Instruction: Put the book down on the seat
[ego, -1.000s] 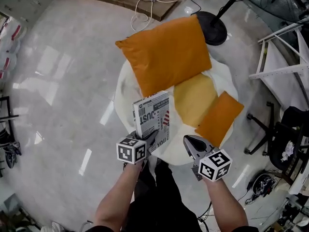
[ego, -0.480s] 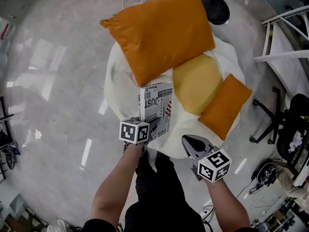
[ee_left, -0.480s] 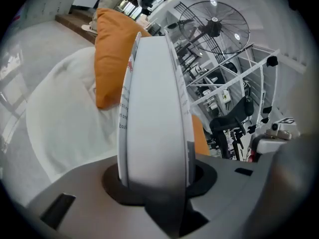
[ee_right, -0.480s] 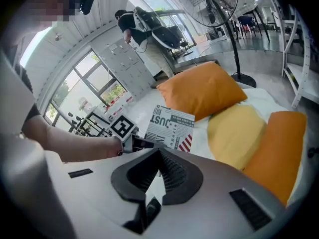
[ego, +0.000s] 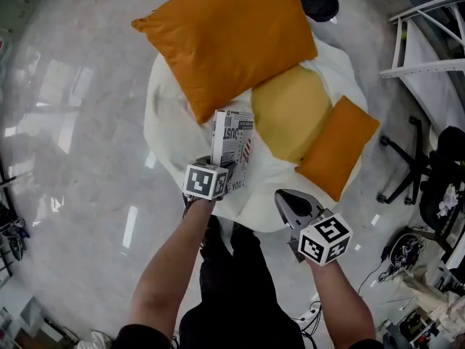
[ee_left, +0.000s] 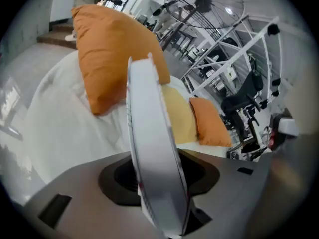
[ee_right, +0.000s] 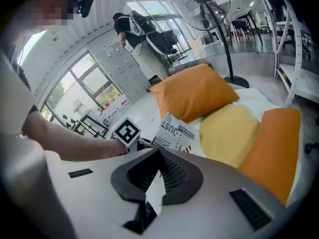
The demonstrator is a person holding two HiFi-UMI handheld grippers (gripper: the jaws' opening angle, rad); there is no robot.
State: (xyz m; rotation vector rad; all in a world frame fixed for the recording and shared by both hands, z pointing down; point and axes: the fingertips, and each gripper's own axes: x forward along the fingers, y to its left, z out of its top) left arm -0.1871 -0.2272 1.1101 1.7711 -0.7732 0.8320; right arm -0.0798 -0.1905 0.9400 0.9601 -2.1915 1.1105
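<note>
A black-and-white printed book stands tilted on its edge over the front of the white round seat, just in front of the big orange cushion. My left gripper grips the book's near end, and its jaws are opening with the book between them. In the left gripper view the book shows edge-on, running away between the jaws. My right gripper hangs shut and empty over the seat's front right edge, apart from the book.
A yellow cushion and a small orange cushion lie on the seat's right side. A fan's black base stands behind the seat, with a white rack and a black office chair at the right. Glossy floor surrounds the seat.
My left gripper has carried the book forward over the seat toward the big cushion, and the book has turned more onto its edge. The right gripper has hardly moved.
</note>
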